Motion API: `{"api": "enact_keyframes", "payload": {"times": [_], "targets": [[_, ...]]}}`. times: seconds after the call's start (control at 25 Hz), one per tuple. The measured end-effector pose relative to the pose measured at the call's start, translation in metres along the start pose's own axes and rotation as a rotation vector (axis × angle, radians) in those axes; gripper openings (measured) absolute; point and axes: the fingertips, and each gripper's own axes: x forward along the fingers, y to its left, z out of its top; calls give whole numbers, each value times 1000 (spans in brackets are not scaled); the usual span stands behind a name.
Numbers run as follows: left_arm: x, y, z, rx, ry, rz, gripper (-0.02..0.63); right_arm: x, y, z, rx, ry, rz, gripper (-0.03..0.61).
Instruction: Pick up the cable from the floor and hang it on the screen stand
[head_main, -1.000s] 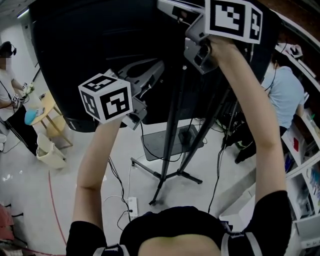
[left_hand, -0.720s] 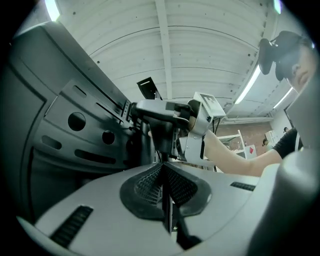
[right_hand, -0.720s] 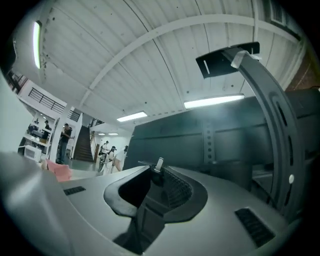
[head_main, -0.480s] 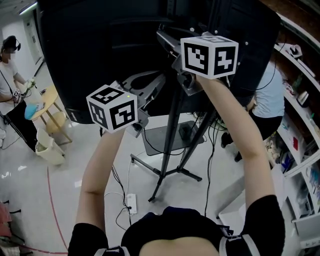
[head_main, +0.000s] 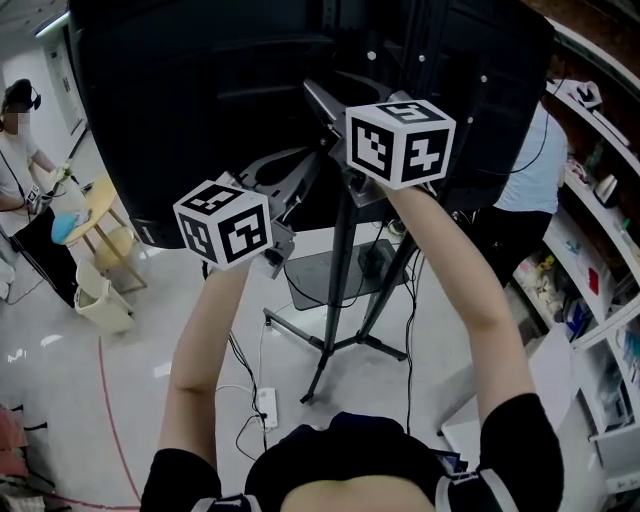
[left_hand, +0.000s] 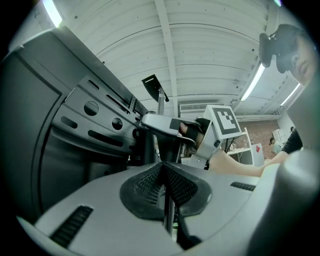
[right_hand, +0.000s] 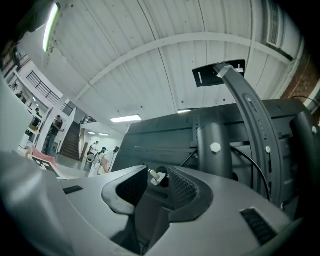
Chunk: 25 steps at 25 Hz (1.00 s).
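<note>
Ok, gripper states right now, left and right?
Left gripper: closed; nothing clearly pinched in it.
Right gripper: open, jaws have just been opening; a small white piece shows in the gap, not gripped.

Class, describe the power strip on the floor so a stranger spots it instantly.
Find the big black screen on its tripod stand. Follow the nearest leg down; beside its foot lies the power strip, a white block among thin cables.
</note>
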Motion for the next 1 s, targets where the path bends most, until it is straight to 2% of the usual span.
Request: {"api": "enact_keyframes", "payload": {"times": [0.4, 0.56, 0.8, 1.0], "targets": [[-4, -1, -46, -49, 23, 47, 8, -45, 5, -69, 123, 20, 10, 132], [-3, -10, -70, -25, 37, 70, 8, -70, 11, -102, 188, 38, 17, 129], [-11, -32, -104, 25, 36, 105, 8, -127, 14, -148, 224, 25, -67, 66], [-32, -58, -157, 31, 90, 144, 8, -180, 25, -207, 279, 104, -137, 37]]}}
